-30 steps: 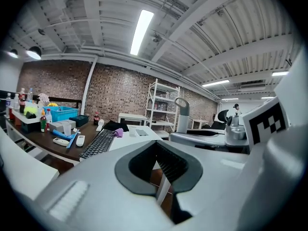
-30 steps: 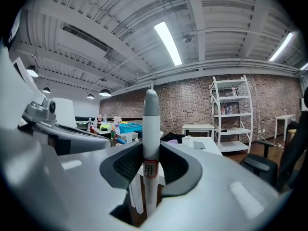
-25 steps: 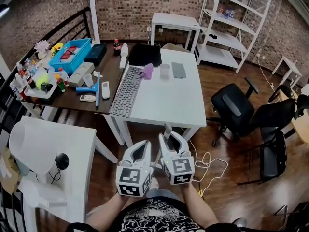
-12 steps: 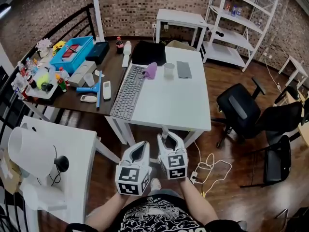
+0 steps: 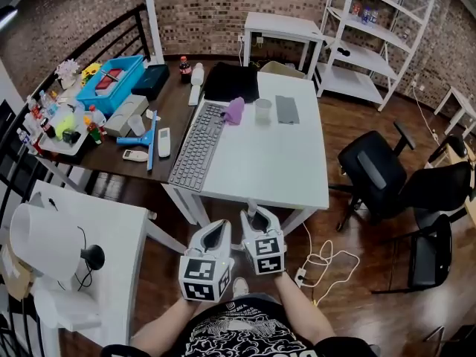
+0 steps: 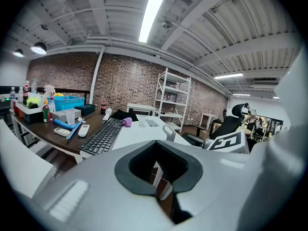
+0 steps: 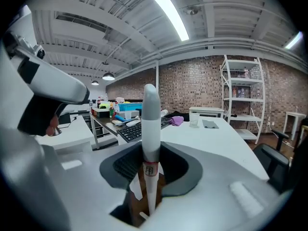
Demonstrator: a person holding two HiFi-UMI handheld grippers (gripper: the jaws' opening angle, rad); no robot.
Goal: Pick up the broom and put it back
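The broom shows only as a grey-and-white handle (image 7: pixel 149 129) standing upright between the jaws of my right gripper (image 7: pixel 150 177), which is shut on it. A small label rings the handle just above the pads. In the head view the handle's tip (image 5: pixel 253 210) pokes out ahead of the right gripper (image 5: pixel 258 219), just in front of the white table's near edge. The broom's lower part is hidden under the grippers. My left gripper (image 5: pixel 216 229) hangs close beside it on the left, its fingertips together and nothing held. From the left gripper (image 6: pixel 159 177) view the handle's looped top (image 6: pixel 169 131) shows to the right.
The white table (image 5: pixel 286 166) carries a keyboard (image 5: pixel 195 143), a cup and a purple cloth. A dark table (image 5: pixel 175 106) with a blue bin (image 5: pixel 111 82) and bottles stands at the left. A white desk with a lamp (image 5: pixel 89 225) is near left. Office chairs (image 5: pixel 379 171) and a floor cable (image 5: pixel 327 262) lie right.
Both grippers have sunk and drawn a little nearer the white table's edge, the right one keeping its hold on the handle. The jaws look the same.
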